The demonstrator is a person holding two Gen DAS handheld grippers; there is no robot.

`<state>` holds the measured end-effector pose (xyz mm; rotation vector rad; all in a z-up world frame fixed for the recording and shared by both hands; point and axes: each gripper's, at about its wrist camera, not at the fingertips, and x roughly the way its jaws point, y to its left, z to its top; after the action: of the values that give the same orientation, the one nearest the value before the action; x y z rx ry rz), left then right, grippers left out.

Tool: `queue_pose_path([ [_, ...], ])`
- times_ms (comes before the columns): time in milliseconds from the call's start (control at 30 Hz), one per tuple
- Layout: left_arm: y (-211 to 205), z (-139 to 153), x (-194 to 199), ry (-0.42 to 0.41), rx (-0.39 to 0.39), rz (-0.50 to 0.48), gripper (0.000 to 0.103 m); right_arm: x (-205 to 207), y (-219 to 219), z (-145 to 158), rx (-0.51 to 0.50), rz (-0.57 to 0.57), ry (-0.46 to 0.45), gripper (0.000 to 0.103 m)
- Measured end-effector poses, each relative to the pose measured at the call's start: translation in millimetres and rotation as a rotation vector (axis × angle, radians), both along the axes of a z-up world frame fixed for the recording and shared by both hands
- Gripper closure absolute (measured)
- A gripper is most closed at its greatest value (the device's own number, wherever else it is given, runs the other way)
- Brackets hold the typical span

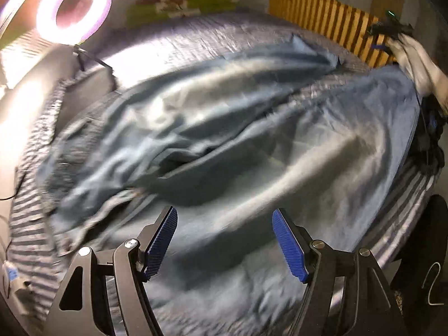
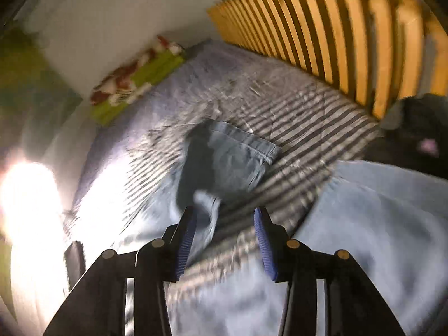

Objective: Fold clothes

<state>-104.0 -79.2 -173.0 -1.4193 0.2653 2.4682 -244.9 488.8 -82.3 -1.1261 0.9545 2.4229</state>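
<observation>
On the bed: we find a pair of blue jeans [image 1: 212,128] spread across the striped bedsheet [image 2: 302,117], crumpled and not yet folded.
Long axis: in the left wrist view, the jeans run from lower left up to the far right, where one leg ends toward the slatted wooden headboard [image 1: 330,19].
Leg end: in the right wrist view, a hemmed leg [image 2: 238,154] lies just ahead of the right gripper [image 2: 224,240], a little left of its centre line, pointing up and right.
Left gripper [image 1: 224,240]: jaws wide apart, nothing between them; it hovers over the broad part of the jeans.
Right gripper: jaws apart; a fold of denim shows between them near the left pad, but we see no pad pressing on it.
Nearer hand: we judge the right nearer the leg end, the left nearer the waist.
Surroundings: ring light [image 1: 74,8] at left; dark clothes pile [image 1: 428,137] at the right bed edge.
Visibility: both views are blurred; fine contact cannot be confirmed.
</observation>
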Motion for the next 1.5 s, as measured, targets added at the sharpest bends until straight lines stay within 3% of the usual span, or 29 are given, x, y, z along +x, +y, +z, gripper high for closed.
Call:
queue_pose_path([
  [100,10.1,-28.8,-11.2,-0.066,-0.019,-0.005,0.029,-52.3,33.7,-49.8,-0.060,-0.073,-0.066,0.064],
  [200,11.1,-55.0,-19.8,-0.135,-0.026,0.010,0.029,-74.1,62.3,-92.1,-0.155,-0.150,-0.096,0.064],
  [367,15.1,-68.8,-28.7,-0.149,-0.019,0.014,0.026,-98.6,91.0,-139.3,-0.290,-0.221,-0.083,0.063],
  [467,18.2,-72.1,-30.5,-0.149,-0.016,0.016,0.023,-111.5,88.7,-137.6,-0.235,-0.177,-0.052,0.065],
  [533,18.5,-72.2,-30.2,-0.148,-0.022,0.011,0.023,-121.0,83.1,-133.8,-0.138,-0.148,-0.088,0.093],
  [600,20.0,-73.0,-30.2,-0.150,-0.025,0.005,0.022,-124.3,77.4,-126.3,-0.031,-0.133,-0.117,0.093],
  [700,19.2,-71.5,-29.5,-0.153,-0.025,0.000,0.022,-116.3,65.2,-98.8,0.278,-0.215,-0.123,0.093],
  [733,19.7,-71.7,-29.2,-0.152,-0.025,-0.001,0.022,-116.0,64.5,-99.1,0.301,-0.238,-0.148,0.092],
  [833,21.1,-72.2,-27.9,-0.151,-0.027,-0.005,0.022,-124.0,65.7,-113.3,0.250,-0.190,-0.243,0.085],
  [867,21.5,-72.4,-27.1,-0.150,-0.026,-0.007,0.022,-125.0,67.2,-116.4,0.233,-0.179,-0.260,0.074],
  [1033,22.2,-71.7,-26.4,-0.145,-0.020,-0.018,0.022,-107.2,71.0,-99.9,0.234,-0.261,-0.195,0.070],
  [1133,21.6,-70.8,-23.0,-0.136,-0.015,-0.018,0.022,-108.9,56.5,-82.9,0.216,-0.182,-0.110,0.070],
  [1233,19.9,-71.6,-23.1,-0.125,-0.005,-0.018,0.021,-132.1,35.3,-73.0,0.129,-0.047,-0.047,0.069],
  [1333,13.8,-72.6,-26.9,-0.110,0.012,-0.033,0.017,-174.2,9.3,-73.1,0.036,0.068,-0.028,0.054],
  [1500,17.9,-77.5,-26.5,-0.073,0.019,-0.065,0.008,-235.5,-26.8,-76.4,0.037,0.138,-0.057,0.052],
])
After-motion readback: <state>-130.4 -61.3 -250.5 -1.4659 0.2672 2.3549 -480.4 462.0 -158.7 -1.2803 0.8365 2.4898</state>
